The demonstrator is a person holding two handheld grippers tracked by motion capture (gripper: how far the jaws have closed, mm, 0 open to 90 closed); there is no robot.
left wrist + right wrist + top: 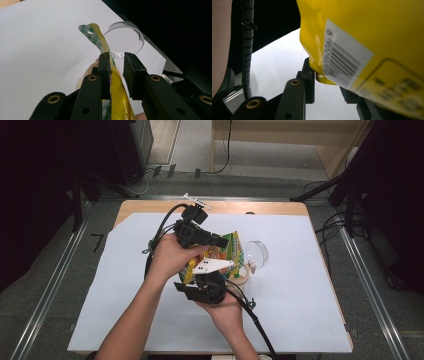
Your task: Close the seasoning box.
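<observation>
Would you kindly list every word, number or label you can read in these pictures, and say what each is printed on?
None can be read.
White barcode sticker on the yellow snack bag: bars show, digits blurred.
Boxed print on the bag: too blurred.
Bag's coloured front in the high view: too small.

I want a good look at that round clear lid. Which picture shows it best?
The left gripper view: the clear lid stands large and whole, just past the yellow bag. The high view shows the lid small, on the white sheet beside the bag. The right gripper view gives the bag's barcode side instead.
</observation>
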